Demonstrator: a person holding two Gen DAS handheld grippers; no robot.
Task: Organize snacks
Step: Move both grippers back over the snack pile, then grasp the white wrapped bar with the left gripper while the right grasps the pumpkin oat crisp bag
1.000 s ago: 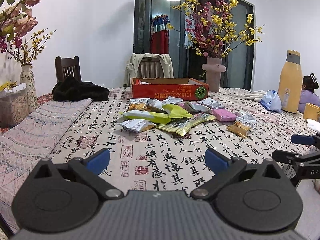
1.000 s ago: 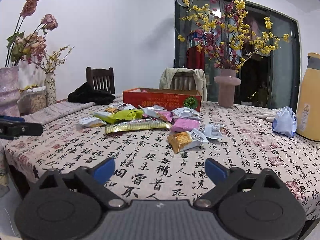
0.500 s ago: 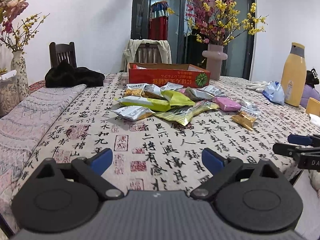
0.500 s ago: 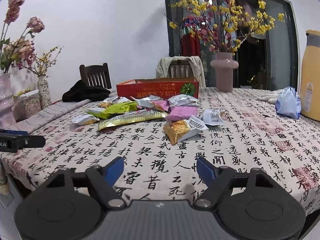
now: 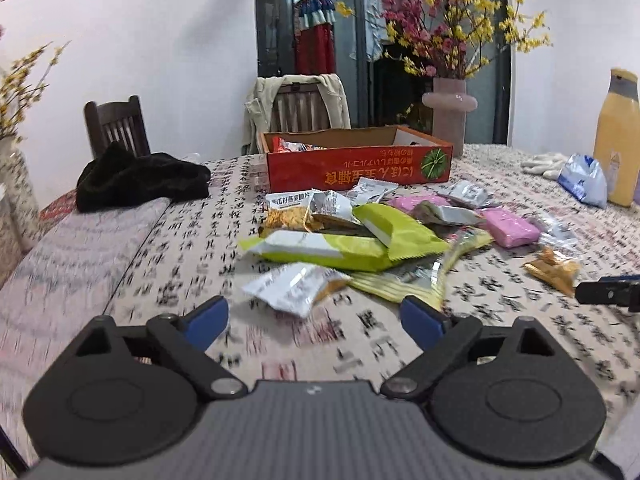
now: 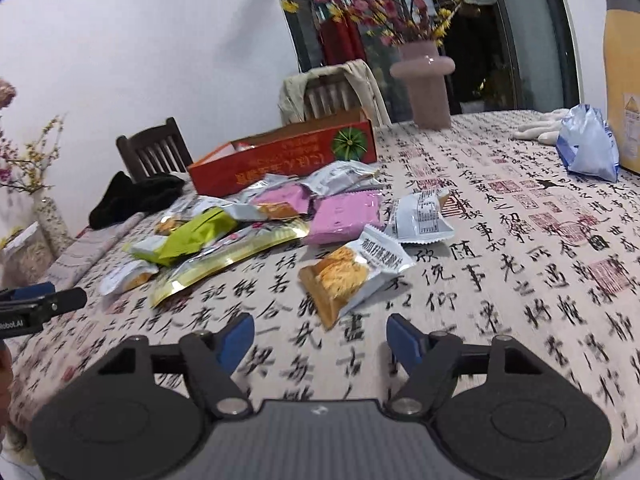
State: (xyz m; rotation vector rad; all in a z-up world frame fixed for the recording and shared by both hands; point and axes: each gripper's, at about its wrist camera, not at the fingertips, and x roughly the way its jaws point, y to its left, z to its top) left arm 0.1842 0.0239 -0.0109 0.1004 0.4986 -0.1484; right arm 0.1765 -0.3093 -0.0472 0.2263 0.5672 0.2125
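Several snack packets lie in a loose pile on the calligraphy tablecloth [image 5: 192, 240] in front of a red cardboard box [image 5: 356, 164], which holds a few packets. My left gripper [image 5: 316, 318] is open and empty, just short of a white-and-orange packet [image 5: 296, 286]; green packets [image 5: 340, 240] lie behind it. My right gripper [image 6: 320, 338] is open and empty, just short of an orange-and-white crisp packet [image 6: 352, 276]. Pink packets [image 6: 344, 216] and the box [image 6: 280, 160] lie beyond. Each gripper's tip shows at the edge of the other's view.
A pink vase of flowers [image 5: 448, 112] stands behind the box. A yellow bottle [image 5: 618, 140], a blue-white bag [image 6: 588, 144] and white gloves [image 6: 536, 130] are at the right. A black cloth [image 5: 136, 176] lies at the left; chairs stand behind the table.
Both grippers have moved forward and down toward the snack pile; each now sits close to a packet. Both stayed open.
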